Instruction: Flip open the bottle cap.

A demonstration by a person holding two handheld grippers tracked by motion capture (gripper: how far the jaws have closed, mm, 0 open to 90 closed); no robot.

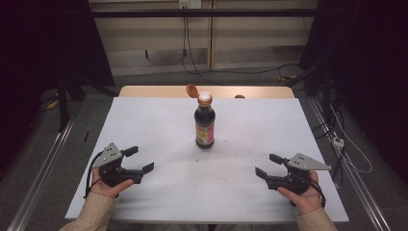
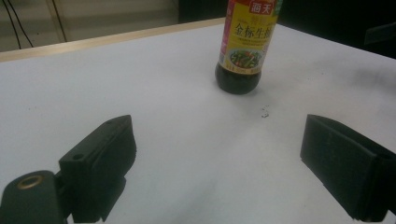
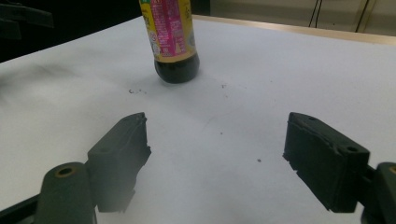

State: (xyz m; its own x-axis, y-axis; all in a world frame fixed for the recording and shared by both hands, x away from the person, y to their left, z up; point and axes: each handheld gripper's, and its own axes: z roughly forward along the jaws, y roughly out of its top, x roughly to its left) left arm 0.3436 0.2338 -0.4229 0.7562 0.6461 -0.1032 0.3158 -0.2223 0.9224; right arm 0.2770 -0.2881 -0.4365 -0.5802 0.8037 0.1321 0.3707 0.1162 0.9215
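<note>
On the white table sheet (image 1: 159,130), with my left gripper (image 1: 143,160) and right gripper (image 1: 266,166) both released and empty, I fear nudging the tall dark glass sauce bottle (image 1: 204,126), toppling it and spilling through its flipped-open orange cap (image 1: 192,90).

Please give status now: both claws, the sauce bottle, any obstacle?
Left claw open, empty. Right claw open, empty. Soy sauce bottle upright mid-table, flip cap open, untouched. Nothing in the way.

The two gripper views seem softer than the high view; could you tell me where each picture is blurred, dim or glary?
High view: dark surroundings, evenly lit white table, sharp bottle. Left gripper view: bottle label readable, near jaws soft, a grey smudge on the table at right. Right gripper view: near jaws blurred at their lower edges, dim top left corner, no strong glare.
</note>
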